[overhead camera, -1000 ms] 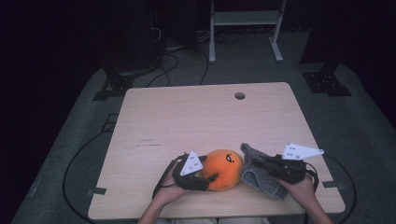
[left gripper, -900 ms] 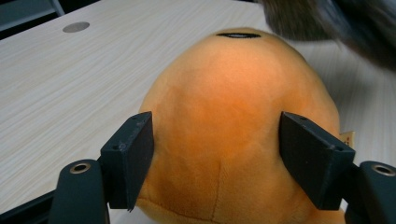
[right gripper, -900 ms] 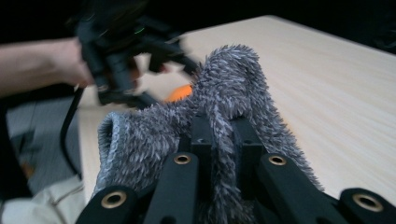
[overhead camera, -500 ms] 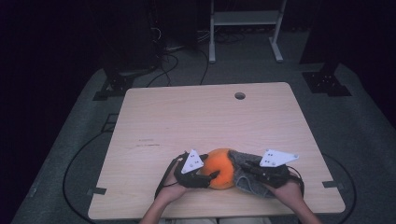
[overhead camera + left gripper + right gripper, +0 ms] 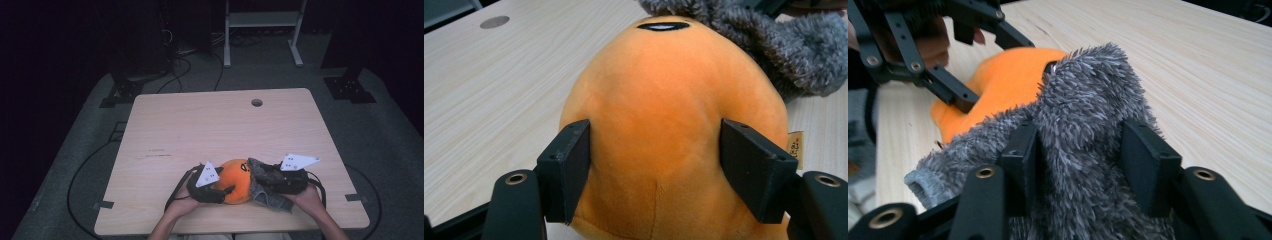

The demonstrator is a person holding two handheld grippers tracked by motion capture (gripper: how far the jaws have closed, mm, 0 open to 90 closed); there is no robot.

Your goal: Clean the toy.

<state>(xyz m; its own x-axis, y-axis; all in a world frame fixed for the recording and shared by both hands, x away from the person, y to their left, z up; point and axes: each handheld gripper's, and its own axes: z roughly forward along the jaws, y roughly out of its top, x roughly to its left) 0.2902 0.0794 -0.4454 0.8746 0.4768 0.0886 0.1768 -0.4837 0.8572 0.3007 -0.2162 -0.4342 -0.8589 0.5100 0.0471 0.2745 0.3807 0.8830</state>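
Observation:
An orange plush toy (image 5: 235, 180) with a black stitched face sits near the table's front edge. My left gripper (image 5: 226, 192) is shut on it; in the left gripper view both pads dent the orange plush (image 5: 674, 100) at its sides. A grey fuzzy cloth (image 5: 264, 196) lies against the toy's right side and drapes over its top (image 5: 764, 45). My right gripper (image 5: 264, 179) has just been opening its jaws. In the right gripper view the grey cloth (image 5: 1083, 115) bulges between them, no longer pinched, with the orange toy (image 5: 1003, 85) just beyond.
The light wooden table (image 5: 210, 130) has a round cable hole (image 5: 257, 102) near its far edge. Black cables loop on the grey floor (image 5: 85, 175) to the left. A white stand's legs (image 5: 227, 55) rise behind the table.
My right hand has moved left and slightly down, carrying the grey cloth up against the orange toy. The left hand and the toy have stayed put.

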